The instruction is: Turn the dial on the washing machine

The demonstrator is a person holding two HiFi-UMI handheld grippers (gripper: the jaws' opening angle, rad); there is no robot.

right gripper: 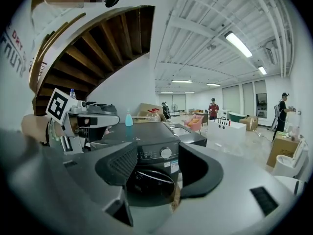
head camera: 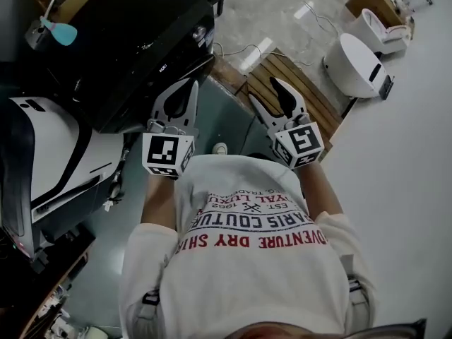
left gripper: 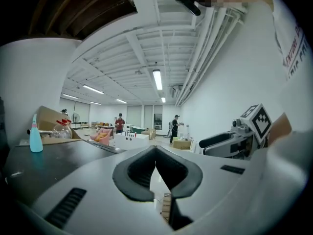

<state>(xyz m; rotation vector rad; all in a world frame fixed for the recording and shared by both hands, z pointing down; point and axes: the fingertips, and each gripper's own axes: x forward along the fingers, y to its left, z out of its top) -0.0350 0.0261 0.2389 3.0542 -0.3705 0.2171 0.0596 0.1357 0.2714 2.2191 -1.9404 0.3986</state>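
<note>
The black front-loading washing machine (right gripper: 151,165) stands some way ahead in the right gripper view, and its silver dial (right gripper: 166,153) shows on the control panel between the jaws. My right gripper (right gripper: 157,166) is open, well short of the machine, with nothing held. In the head view the machine (head camera: 134,41) is at the upper left. Both grippers are held up in front of the person's chest, the left gripper (head camera: 189,85) beside the machine's corner and the right gripper (head camera: 272,94) further right. The left gripper (left gripper: 155,151) is shut with its pads touching and nothing between them.
A blue spray bottle (right gripper: 128,118) and a cardboard box (right gripper: 146,109) sit on top of the machine. A white appliance (head camera: 49,161) stands at the left, wooden steps (head camera: 282,83) ahead, and white toilets (head camera: 357,62) at the upper right. Several people stand far off in the hall.
</note>
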